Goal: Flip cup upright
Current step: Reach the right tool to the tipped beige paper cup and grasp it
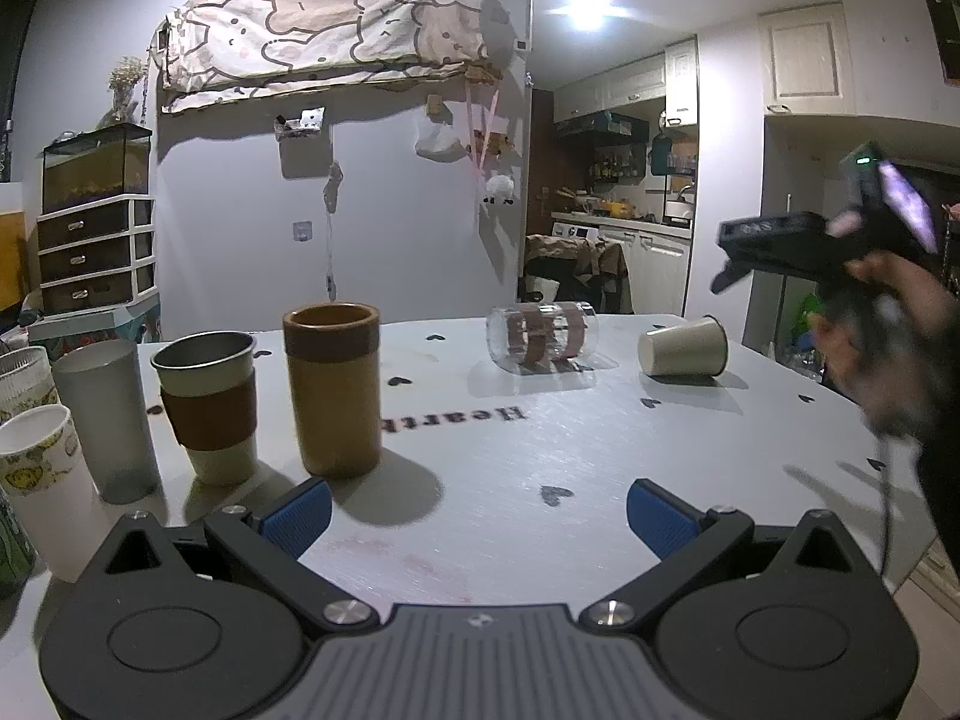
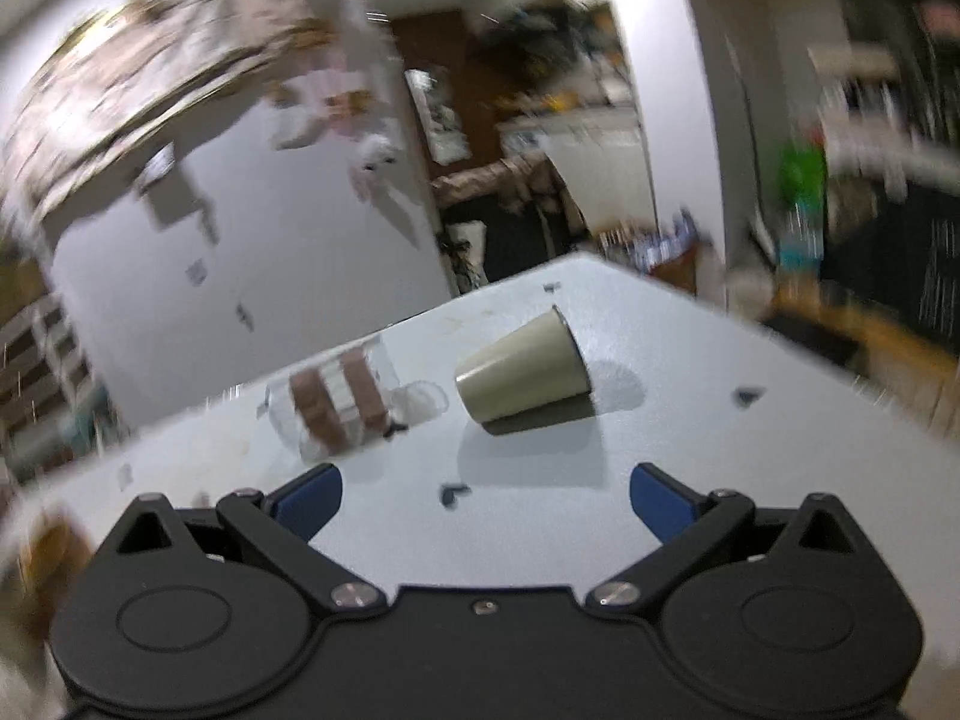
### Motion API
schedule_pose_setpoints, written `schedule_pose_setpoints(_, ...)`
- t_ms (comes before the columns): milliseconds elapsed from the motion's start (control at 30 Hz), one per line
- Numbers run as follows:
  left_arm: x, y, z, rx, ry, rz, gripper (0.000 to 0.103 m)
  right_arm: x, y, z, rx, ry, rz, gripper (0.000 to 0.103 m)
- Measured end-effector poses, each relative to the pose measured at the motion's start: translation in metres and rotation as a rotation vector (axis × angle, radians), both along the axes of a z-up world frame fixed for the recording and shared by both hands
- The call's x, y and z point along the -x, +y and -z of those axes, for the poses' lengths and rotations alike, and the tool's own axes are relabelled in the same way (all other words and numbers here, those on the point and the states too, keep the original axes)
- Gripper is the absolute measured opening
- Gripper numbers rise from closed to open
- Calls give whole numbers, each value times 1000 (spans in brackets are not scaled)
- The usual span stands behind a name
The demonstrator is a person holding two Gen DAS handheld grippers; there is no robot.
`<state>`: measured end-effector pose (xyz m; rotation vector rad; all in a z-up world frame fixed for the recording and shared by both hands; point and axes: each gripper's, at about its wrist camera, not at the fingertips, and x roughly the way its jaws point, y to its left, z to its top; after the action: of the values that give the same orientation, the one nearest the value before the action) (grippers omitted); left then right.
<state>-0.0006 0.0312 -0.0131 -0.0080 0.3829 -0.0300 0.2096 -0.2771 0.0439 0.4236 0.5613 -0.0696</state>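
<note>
A beige cup (image 1: pixel 684 346) lies on its side at the far right of the white table (image 1: pixel 600 450), mouth to the right. A clear glass with brown bands (image 1: pixel 543 339) lies on its side left of it. In the blurred right wrist view the beige cup (image 2: pixel 525 375) lies just ahead of my right gripper (image 2: pixel 485 495), which is open and empty, with the glass (image 2: pixel 342 405) to its left. My left gripper (image 1: pixel 479 510) is open and empty over the table's near part. The right gripper (image 1: pixel 780 246) shows in the left wrist view, held above the table's right edge.
Several upright cups stand at the left: a tall tan cup (image 1: pixel 333 387), a steel cup with a brown sleeve (image 1: pixel 207 405), a frosted tumbler (image 1: pixel 108 417) and a paper cup (image 1: pixel 42 486). The table's right edge (image 2: pixel 780 348) is near the beige cup.
</note>
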Motion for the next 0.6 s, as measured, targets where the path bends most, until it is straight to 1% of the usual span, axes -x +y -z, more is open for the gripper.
schedule_pose_setpoints(67, -4, 8, -1, 1, -2, -1, 103, -30, -6, 5, -106, 42, 69, 102)
schedule_pose_setpoints(100, -6, 12, 0, 1, 0, -2, 103, -42, -7, 9, -143, 62, 101, 102)
schedule_pose_setpoints(133, -9, 16, 0, 0, 6, -9, 103, -58, -4, 17, -187, 88, 148, 101)
schedule_pose_setpoints(267, -21, 37, 0, -1, 24, -37, 103, -105, -1, 40, -319, 163, 314, 97)
schedule_pose_setpoints(333, -28, 47, 1, 1, 32, -52, 103, -127, 3, 49, -371, 184, 381, 96)
schedule_pose_setpoints(400, -33, 55, 1, 3, 38, -61, 103, -146, 7, 57, -387, 189, 456, 93)
schedule_pose_setpoints(467, -37, 62, 4, 9, 46, -69, 103, -161, 10, 63, -390, 192, 536, 93)
schedule_pose_setpoints(533, -41, 68, 8, 24, 59, -73, 103, -176, 9, 72, -432, 208, 624, 93)
schedule_pose_setpoints(600, -46, 72, 13, 38, 77, -80, 103, -187, 7, 80, -473, 225, 671, 93)
